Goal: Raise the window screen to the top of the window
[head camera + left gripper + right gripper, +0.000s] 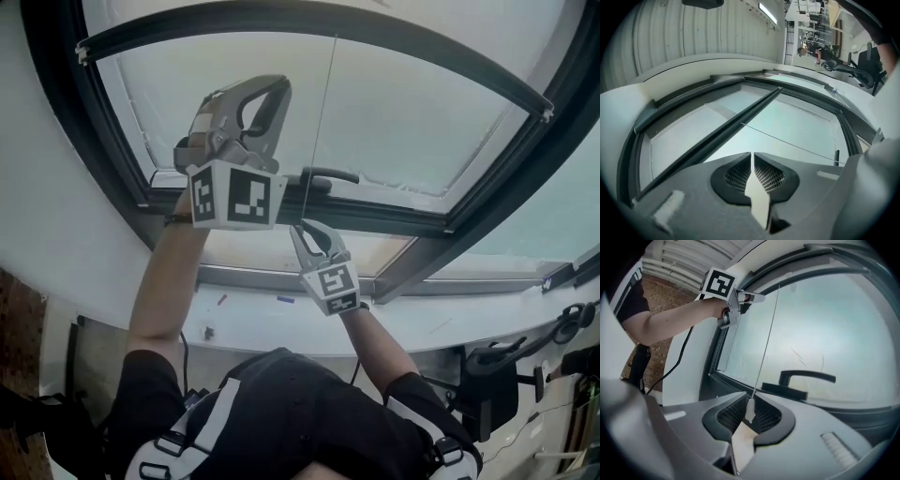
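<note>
R claw (pixel 751 402) was clenched on pull cord's (pixel 766 333) white toggle (pixel 750 409), presumably to drive the screen rail (pixel 319 28) by the cord. L claw (pixel 753 159) clenched, empty, at R's 11 o'clock. Rail sat at 12, prob. near frame top.

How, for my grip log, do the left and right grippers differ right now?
The left gripper has its fingers together on nothing; the right gripper has its fingers clamped on the white end of the pull cord. The left gripper sits higher, the right gripper lower. Both face the window.
</note>
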